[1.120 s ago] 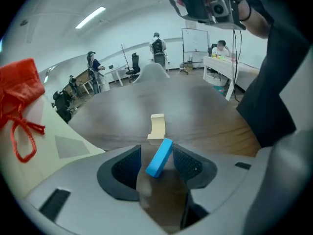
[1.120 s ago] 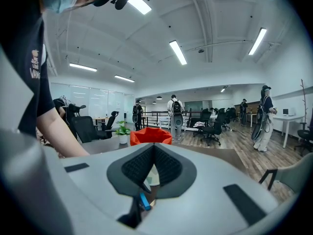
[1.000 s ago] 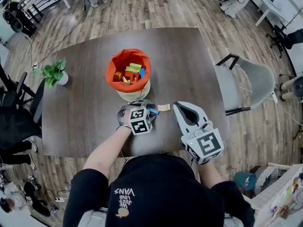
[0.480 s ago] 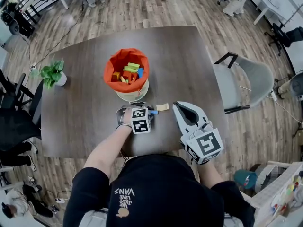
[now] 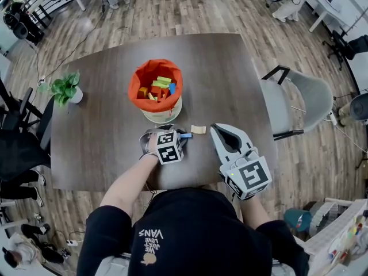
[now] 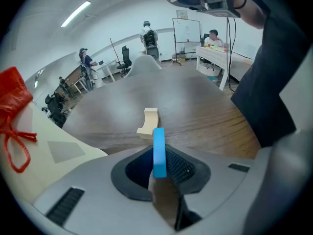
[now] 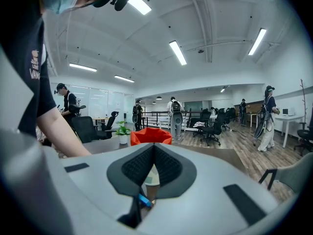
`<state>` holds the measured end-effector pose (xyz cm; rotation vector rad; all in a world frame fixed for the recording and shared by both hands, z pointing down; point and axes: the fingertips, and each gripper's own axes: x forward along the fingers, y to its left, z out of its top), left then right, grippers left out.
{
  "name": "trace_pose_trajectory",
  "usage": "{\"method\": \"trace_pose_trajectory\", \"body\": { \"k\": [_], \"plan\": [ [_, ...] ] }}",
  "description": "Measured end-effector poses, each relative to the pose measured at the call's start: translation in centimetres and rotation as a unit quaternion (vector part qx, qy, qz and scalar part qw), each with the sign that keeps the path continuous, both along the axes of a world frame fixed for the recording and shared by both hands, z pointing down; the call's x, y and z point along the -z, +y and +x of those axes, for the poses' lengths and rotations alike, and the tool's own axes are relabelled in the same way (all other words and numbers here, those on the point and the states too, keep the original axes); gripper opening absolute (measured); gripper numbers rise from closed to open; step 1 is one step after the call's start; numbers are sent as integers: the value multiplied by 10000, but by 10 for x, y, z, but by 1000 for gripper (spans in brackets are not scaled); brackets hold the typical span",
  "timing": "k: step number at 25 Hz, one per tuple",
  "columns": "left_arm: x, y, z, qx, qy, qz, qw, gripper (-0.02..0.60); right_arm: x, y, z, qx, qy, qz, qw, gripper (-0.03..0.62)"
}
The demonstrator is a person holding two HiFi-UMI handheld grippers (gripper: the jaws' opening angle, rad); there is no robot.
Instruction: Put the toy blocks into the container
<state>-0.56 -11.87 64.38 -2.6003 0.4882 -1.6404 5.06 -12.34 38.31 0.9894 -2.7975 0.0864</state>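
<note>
The person's bare left forearm reaches from the near edge of the table up to the left gripper, which tips steeply down toward the tabletop, its marker cube facing up. Its jaws have just been closing and now pinch a thin blue block between the pads, the block standing on edge and sticking out past the jaw tips. In the head view this blue block shows just right of the gripper's tip, low over the table. A pale arched block lies on the wood just beyond it, apart from the jaws.

The right gripper sits to the right of the left one, near the table's near right edge, held almost level and pointing toward the far left. Its jaws are pressed together with nothing between them.

The container, an orange bag, stands on the table just beyond the left gripper, its mouth open upward. Several coloured blocks already lie inside it. A small potted plant stands near the table's left edge, well apart from the bag, and a grey chair stands off the right side.
</note>
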Motion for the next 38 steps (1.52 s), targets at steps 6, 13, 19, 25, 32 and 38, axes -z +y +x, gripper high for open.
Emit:
{"method": "trace_pose_trajectory", "body": {
  "k": [6, 13, 19, 25, 32, 38],
  "plan": [
    [32, 1, 4, 179, 444, 344, 9983, 80, 2, 2, -2, 53, -10, 17, 10000, 18],
    [75, -4, 9, 618, 1236, 709, 9879, 80, 3, 3, -9, 166, -25, 22, 9999, 18],
    [125, -16, 8, 1421, 2487, 785, 9549, 80, 2, 3, -11, 237, -47, 28, 9997, 18],
    [168, -16, 0, 1693, 3016, 1096, 9319, 80, 4, 3, -16, 319, -65, 50, 9995, 18],
    [220, -20, -20, 2102, 3728, 1468, 8918, 80, 6, 3, -28, 478, -84, 74, 9988, 18],
    [252, -28, -50, 2455, 3982, 1818, 8649, 80, 10, 3, -40, 619, -110, 120, 9979, 18]
  ]
}}
